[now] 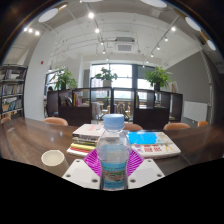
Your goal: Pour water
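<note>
A clear plastic water bottle (113, 152) with a white cap and a pale blue label stands upright between my gripper's (113, 166) fingers. Both magenta pads press against its sides, so the gripper is shut on it. A small white cup (53, 158) stands on the brown table (25, 140), to the left of the bottle and beside the left finger. The bottle's base is hidden between the fingers.
A stack of books (88, 136) and magazines (150, 144) with a blue item on top lies on the table just beyond the bottle. Chairs, potted plants, shelves at left and windows fill the room behind.
</note>
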The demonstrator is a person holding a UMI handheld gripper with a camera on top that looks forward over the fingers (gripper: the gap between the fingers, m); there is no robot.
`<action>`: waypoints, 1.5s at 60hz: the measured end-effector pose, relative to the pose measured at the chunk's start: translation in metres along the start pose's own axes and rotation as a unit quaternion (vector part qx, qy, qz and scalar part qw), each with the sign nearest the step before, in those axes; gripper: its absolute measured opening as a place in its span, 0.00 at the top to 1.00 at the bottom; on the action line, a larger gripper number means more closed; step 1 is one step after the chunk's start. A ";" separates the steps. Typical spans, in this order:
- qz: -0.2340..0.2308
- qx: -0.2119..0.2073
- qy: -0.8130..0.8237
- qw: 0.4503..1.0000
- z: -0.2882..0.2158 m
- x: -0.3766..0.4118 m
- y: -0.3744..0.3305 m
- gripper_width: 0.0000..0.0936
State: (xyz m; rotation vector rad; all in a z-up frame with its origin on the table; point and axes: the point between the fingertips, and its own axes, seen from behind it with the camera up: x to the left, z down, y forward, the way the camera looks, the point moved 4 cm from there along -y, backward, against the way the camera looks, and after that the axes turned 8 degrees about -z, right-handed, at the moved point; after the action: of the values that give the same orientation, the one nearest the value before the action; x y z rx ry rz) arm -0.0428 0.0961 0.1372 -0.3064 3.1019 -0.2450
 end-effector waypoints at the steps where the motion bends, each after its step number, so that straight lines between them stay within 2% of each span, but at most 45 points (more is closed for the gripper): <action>1: -0.003 0.002 0.001 1.000 0.002 -0.009 -0.003 0.71; 12: -0.014 0.028 0.006 0.999 0.053 -0.002 0.010 0.70; 14: -0.011 0.013 0.002 1.000 0.046 0.005 0.005 0.69; 20: -0.008 0.012 -0.004 1.000 0.050 0.007 0.002 0.69; 24: -0.006 0.012 0.005 1.000 0.050 0.005 0.004 0.64; 32: -0.007 0.019 0.007 1.000 0.052 0.007 0.000 0.48; 39: 0.005 0.034 0.031 0.999 0.058 0.006 -0.019 0.14; 43: 0.013 0.044 0.045 0.998 0.065 0.007 -0.034 0.06; 65: 0.039 0.106 0.078 0.991 0.089 0.039 -0.159 0.08; 75: 0.029 0.102 0.064 0.992 0.067 0.054 -0.195 0.08; 90: 0.021 0.065 0.062 0.996 0.027 0.058 -0.233 0.08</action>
State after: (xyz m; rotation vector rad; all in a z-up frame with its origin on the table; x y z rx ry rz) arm -0.0534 -0.1447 0.1467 -0.2324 3.1886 -0.4809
